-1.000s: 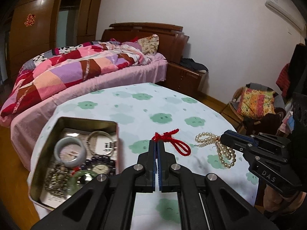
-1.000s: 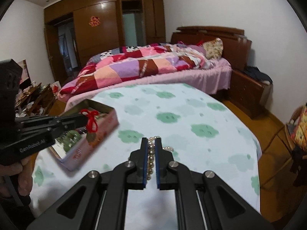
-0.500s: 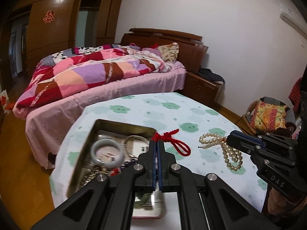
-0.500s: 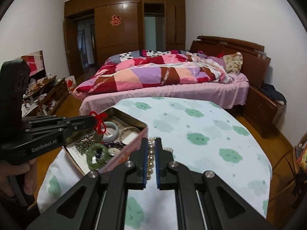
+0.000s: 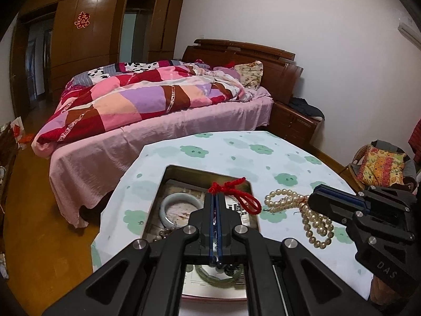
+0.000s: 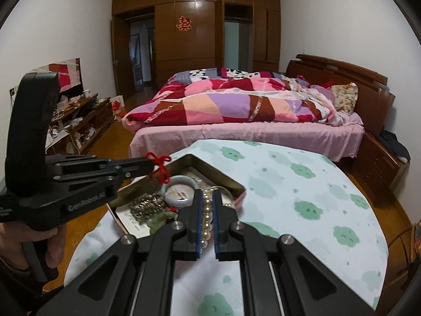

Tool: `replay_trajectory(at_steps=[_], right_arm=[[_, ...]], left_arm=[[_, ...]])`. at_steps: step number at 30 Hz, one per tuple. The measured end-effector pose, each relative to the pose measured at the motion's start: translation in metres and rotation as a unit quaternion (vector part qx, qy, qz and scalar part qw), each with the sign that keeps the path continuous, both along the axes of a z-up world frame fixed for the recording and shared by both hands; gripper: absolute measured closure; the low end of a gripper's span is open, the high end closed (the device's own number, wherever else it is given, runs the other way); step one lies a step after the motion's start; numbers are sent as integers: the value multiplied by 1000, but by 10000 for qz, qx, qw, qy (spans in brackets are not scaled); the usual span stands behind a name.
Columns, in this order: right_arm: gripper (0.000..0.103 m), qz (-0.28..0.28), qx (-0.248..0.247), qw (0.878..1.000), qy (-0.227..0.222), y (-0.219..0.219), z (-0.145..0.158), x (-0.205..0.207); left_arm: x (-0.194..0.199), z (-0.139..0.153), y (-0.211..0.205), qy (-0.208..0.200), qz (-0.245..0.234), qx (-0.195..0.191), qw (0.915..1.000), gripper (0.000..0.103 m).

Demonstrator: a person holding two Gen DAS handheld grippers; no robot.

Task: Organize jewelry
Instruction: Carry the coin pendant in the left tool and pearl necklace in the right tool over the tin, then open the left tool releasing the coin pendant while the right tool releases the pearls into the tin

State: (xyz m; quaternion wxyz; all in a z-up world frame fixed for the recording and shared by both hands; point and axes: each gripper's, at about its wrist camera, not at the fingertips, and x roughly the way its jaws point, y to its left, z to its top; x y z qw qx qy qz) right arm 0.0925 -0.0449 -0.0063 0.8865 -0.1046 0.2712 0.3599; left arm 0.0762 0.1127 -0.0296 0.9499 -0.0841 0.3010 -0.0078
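My left gripper (image 5: 216,197) is shut on a red cord (image 5: 236,192) and holds it in the air over the open metal tin (image 5: 158,194). The tin holds a pale jade bangle (image 5: 175,208), a green bangle and several other pieces. My right gripper (image 6: 207,197) is shut on a pearl necklace (image 6: 206,216), held just right of the tin. In the left wrist view the pearls (image 5: 302,210) hang from the right gripper (image 5: 313,200). In the right wrist view the left gripper (image 6: 147,164) holds the red cord (image 6: 159,167) above the tin (image 6: 223,179).
The tin sits at the left edge of a round table (image 5: 263,155) with a white cloth printed with green clouds. A bed with a patchwork quilt (image 5: 147,100) stands beyond the table. A nightstand (image 5: 294,123) and a chair with a cushion (image 5: 381,163) are to the right.
Both grippers have moved left with their loads. The left gripper now holds the red cord over the tin, and the right gripper has brought the pearls up to the tin's right side.
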Motion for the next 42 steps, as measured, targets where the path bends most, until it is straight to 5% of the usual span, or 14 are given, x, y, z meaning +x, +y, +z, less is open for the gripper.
replay_trajectory(at_steps=[42], right_arm=[[95, 112, -398, 9980, 482, 56, -53, 21]], left_arm=[[22, -45, 23, 673, 65, -5, 9977, 103]])
